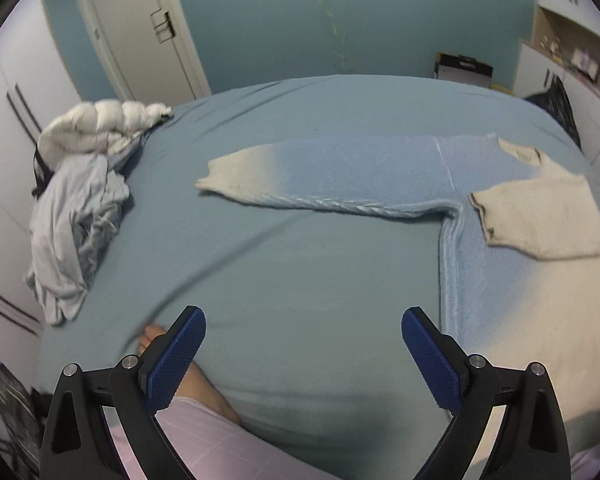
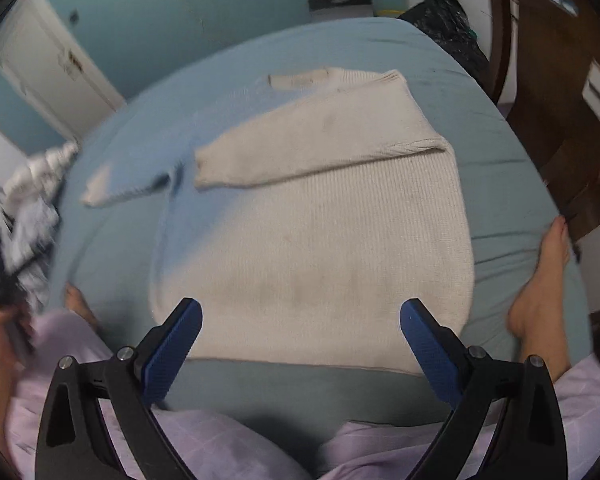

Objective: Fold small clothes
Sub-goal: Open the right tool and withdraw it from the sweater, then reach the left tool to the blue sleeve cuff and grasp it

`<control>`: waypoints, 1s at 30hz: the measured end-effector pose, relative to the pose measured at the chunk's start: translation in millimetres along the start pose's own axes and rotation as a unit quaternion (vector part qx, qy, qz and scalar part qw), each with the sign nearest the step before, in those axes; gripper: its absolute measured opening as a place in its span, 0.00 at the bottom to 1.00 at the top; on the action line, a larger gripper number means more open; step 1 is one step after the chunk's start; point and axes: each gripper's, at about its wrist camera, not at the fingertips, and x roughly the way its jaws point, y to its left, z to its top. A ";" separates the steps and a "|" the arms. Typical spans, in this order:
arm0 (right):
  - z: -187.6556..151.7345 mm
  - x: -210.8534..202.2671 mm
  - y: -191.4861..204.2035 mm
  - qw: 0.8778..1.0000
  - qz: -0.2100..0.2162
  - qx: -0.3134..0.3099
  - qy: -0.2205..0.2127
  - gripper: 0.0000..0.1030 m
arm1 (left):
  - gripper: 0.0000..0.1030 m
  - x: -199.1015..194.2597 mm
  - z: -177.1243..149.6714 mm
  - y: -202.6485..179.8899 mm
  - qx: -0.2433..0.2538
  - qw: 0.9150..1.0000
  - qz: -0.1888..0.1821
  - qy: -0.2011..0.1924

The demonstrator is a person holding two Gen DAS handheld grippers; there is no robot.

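Fingers of both grippers spread wide, nothing held. Right gripper point(image 2: 300, 336) hovers over the near hem of the sweater point(image 2: 312, 240); left gripper point(image 1: 303, 344) hovers over bare bed sheet point(image 1: 280, 272), with the sweater's left side edge just to its right.

Sweater lies flat on the bed, hem toward the person, collar at the far end. Body cream fading to pale blue on its left side. Right sleeve point(image 2: 308, 148) already folded across the chest, cuff pointing left. Left sleeve point(image 1: 320, 180) not yet folded: it stretches straight out to the left over the sheet, long axis running crosswise, cream cuff at the far-left end.

Key relation: the open sleeve lies ahead of the left gripper and slightly beyond it, cuff forward-left. Left gripper is the nearer one by a clear margin; the right sits centred on the body. Judgement: next move is the left gripper reaching forward to the cuff and carrying it rightward over the chest.

Beyond, at the bed's far-left edge: heap of other clothes point(image 1: 80, 200), well apart from the sweater.
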 end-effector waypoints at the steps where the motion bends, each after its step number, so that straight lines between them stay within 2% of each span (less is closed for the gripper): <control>1: 1.1 3.9 9.0 1.000 -0.009 -0.016 0.005 0.95 | 0.97 -1.9 -0.8 -4.8 0.007 1.000 0.002 0.000; 2: 4.2 10.1 25.5 0.999 -0.012 -0.030 0.004 0.95 | 0.97 -1.1 -0.9 -10.3 0.014 1.000 0.002 0.001; 8: 12.5 6.9 55.2 0.998 -0.007 -0.057 -0.025 0.95 | 0.97 16.6 8.7 -35.1 0.033 0.999 -0.009 0.025; 10: 11.0 -2.9 54.7 0.997 -0.033 -0.045 -0.059 0.95 | 0.97 29.3 14.9 -40.8 0.041 0.999 -0.003 0.026; 11: 10.9 -10.3 52.6 0.994 -0.048 -0.033 -0.093 0.95 | 0.97 36.2 17.1 -42.0 0.044 0.999 0.002 0.031; 14: 17.2 -22.0 39.0 0.991 -0.042 0.003 -0.131 0.95 | 0.97 62.9 26.8 -41.1 0.050 0.997 0.020 0.049; 16: 21.5 -20.5 27.2 0.992 -0.026 0.033 -0.117 0.95 | 0.97 82.2 37.8 -36.2 0.046 0.997 0.035 0.059; 17: 24.1 -17.5 19.5 0.994 -0.007 0.047 -0.095 0.95 | 0.97 90.7 44.5 -34.0 0.045 0.996 0.044 0.060; 21: 27.5 4.1 5.0 0.998 0.016 0.057 -0.003 0.95 | 0.97 127.9 79.6 -22.4 0.050 0.993 0.087 0.053; 24: 22.2 11.3 4.8 0.999 0.001 0.043 0.020 0.95 | 0.97 163.2 97.2 -8.0 0.037 0.991 0.099 0.088; 26: 20.1 15.5 5.5 0.999 -0.015 0.030 0.024 0.95 | 0.97 189.1 111.1 11.5 0.004 0.987 0.115 0.114; 28: 17.4 22.2 8.1 0.999 -0.035 0.020 0.031 0.95 | 0.97 204.2 120.3 31.8 -0.051 0.986 0.104 0.117; 30: 14.1 29.6 8.2 0.998 -0.048 0.012 0.042 0.95 | 0.97 220.1 125.4 54.7 -0.113 0.981 0.095 0.127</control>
